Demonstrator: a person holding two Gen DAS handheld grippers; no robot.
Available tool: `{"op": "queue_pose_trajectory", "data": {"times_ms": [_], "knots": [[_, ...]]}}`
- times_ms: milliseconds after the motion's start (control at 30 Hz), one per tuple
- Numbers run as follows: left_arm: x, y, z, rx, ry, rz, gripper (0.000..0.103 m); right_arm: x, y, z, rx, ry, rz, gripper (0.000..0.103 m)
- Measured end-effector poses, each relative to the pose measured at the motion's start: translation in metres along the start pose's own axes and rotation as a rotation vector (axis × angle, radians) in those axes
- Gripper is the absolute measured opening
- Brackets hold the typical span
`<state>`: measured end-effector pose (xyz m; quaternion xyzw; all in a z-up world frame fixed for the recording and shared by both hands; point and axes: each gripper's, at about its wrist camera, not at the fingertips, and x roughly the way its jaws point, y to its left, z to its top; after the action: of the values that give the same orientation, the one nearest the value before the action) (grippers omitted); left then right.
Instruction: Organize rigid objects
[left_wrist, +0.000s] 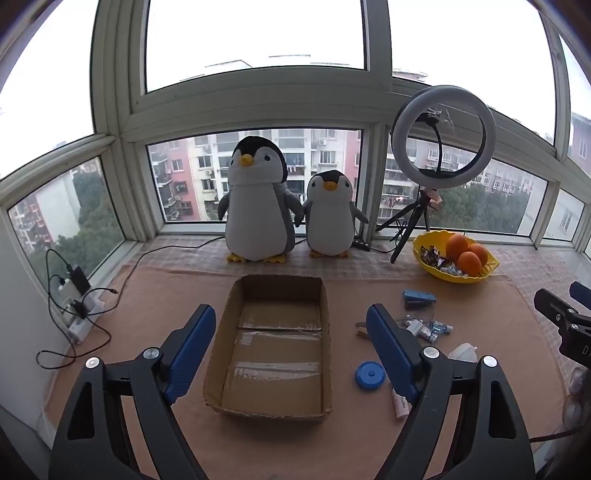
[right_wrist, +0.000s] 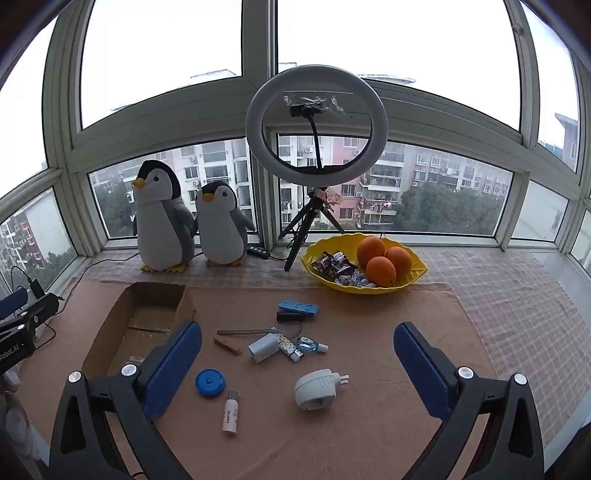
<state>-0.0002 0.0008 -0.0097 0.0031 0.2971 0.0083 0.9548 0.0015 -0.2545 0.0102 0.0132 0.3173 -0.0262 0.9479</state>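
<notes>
Right gripper (right_wrist: 297, 373): wide open, holds nothing, hangs above the mat and tips down toward the small things.
Left gripper (left_wrist: 291, 354): wide open too, holds nothing, hangs over the near end of the box.
White plug (right_wrist: 317, 389): right between the right gripper's fingers in its view, lying on its round side, metal pins sticking out to the right and a bit away.
Little bottle (right_wrist: 230, 411): lies flat, just beside the left finger, long way running near to far, cap end at the far end.
Blue round case (right_wrist: 210, 383): flat on the mat, touching or almost touching the bottle's cap; no long way, round all over.
Pile further out: grey charger (right_wrist: 263, 348), wooden clip (right_wrist: 227, 346), long thin tool (right_wrist: 258, 331) lying left to right, tiny blue bottle (right_wrist: 312, 347); all close together, some touching.
Blue stapler (right_wrist: 298, 310): furthest of the small things, long way left to right.
Cardboard box (left_wrist: 269, 347): open top, nothing inside, long way running near to far, to the left of all the small things.
Yellow bowl (right_wrist: 417, 275): far right, with oranges and sweets, probably not part of the job.
Could go wrong, plug: round and smooth, may roll or pop out if pinched on the curved part.
Could go wrong, bottle: may spin or roll away if pinched along its long way and not across.
Could go wrong, pile: reaching in may grab two things, or push the others about.
Could go wrong, box: light card, may slide if bumped by a finger.
</notes>
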Motion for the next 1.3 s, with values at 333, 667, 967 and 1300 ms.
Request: {"op": "queue_pose_trajectory", "data": {"times_ms": [333, 667, 967, 1300], "knots": [[0.0024, -0.0012, 0.0025, 0.004, 0.007, -0.002, 0.084, -0.0002, 0.0007, -0.0017, 0.003, 0.001, 0.005, 0.103], [0.0038, -0.0006, 0.0030, 0.003, 0.010, 0.000, 0.084, 0.0029, 0.0011, -0.0023, 0.006, 0.014, 0.006, 0.103], [0.0040, 0.0001, 0.0030, 0.004, 0.009, 0.002, 0.084, 0.0028, 0.0024, -0.0032, 0.006, 0.016, 0.009, 0.103], [0.0044, 0.0014, 0.0029, 0.003, 0.009, 0.002, 0.084, 0.0048, 0.0031, -0.0025, 0.006, 0.025, 0.010, 0.103]]}}
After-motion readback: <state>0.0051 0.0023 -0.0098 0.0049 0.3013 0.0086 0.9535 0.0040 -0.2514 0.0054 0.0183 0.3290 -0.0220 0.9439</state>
